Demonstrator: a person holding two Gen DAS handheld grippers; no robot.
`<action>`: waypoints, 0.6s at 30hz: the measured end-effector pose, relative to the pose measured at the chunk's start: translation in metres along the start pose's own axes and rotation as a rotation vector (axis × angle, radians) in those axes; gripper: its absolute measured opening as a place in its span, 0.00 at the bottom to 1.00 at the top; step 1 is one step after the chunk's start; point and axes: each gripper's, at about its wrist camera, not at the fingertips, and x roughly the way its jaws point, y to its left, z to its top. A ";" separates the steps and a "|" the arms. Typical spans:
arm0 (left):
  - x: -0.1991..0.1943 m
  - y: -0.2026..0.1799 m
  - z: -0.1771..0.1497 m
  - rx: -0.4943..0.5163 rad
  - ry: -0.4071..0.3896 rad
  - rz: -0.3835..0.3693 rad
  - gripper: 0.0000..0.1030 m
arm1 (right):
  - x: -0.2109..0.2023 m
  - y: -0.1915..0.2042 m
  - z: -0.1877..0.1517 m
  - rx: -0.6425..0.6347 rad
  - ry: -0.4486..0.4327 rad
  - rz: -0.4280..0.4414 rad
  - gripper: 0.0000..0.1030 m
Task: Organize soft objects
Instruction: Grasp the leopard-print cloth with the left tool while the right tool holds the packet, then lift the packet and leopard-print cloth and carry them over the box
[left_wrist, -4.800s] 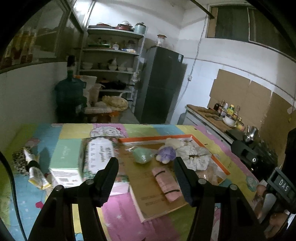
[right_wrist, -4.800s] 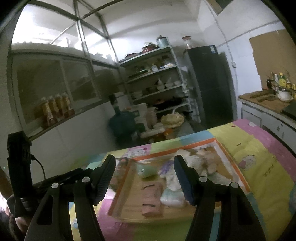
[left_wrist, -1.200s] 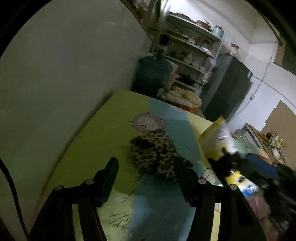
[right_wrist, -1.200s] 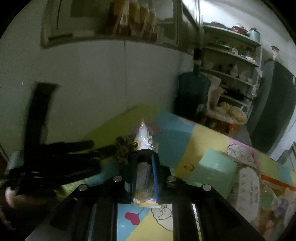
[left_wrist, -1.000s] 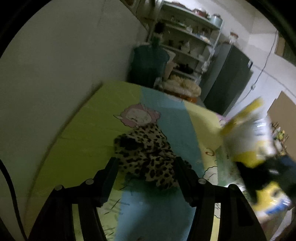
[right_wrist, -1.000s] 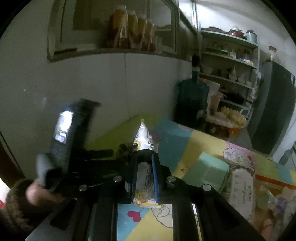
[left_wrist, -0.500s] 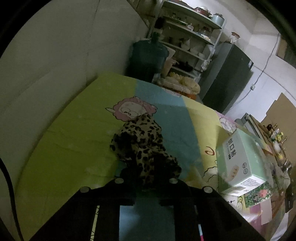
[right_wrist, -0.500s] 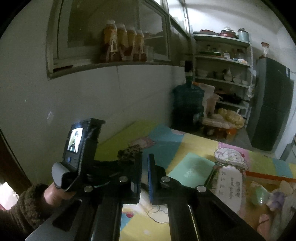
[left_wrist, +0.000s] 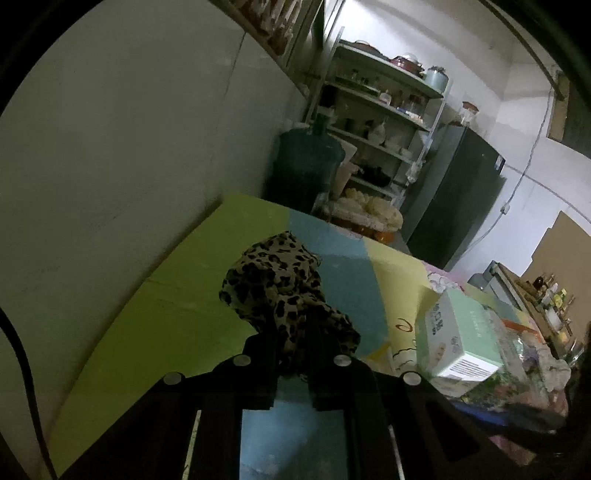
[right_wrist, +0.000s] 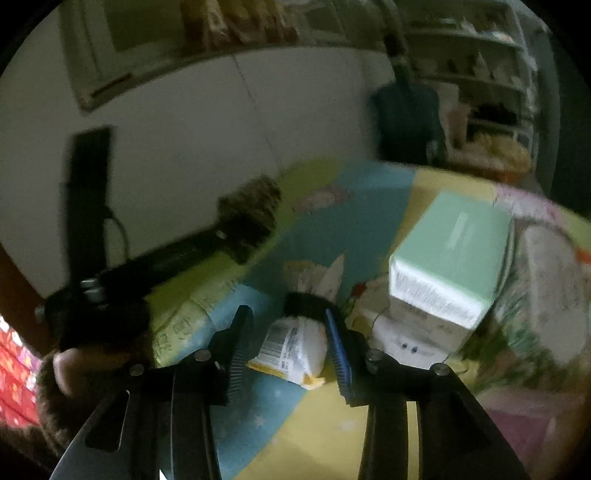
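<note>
The leopard-print cloth (left_wrist: 284, 291) is pinched at its near edge by the left hand-held gripper (left_wrist: 293, 343) and looks light and floppy, so a bunched fold gets grabbed, while the crinkly snack packet (right_wrist: 291, 350) lies on the surface between the right hand-held gripper's (right_wrist: 290, 345) parted jaws.

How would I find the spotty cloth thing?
Look at the colourful cartoon table mat, near its green end by the wall. The leopard-print fabric is pinched in the left gripper. Nothing else has brown-and-black spots; the mint-green box nearby is plain.
</note>
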 end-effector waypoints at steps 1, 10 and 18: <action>-0.003 0.001 0.000 0.001 -0.006 -0.003 0.12 | 0.003 0.001 -0.002 0.004 0.007 -0.006 0.41; -0.030 0.008 0.000 0.014 -0.075 -0.018 0.12 | 0.035 0.010 -0.004 0.039 0.074 -0.095 0.55; -0.039 0.012 -0.003 0.015 -0.084 -0.042 0.12 | 0.048 0.022 -0.011 0.012 0.093 -0.157 0.42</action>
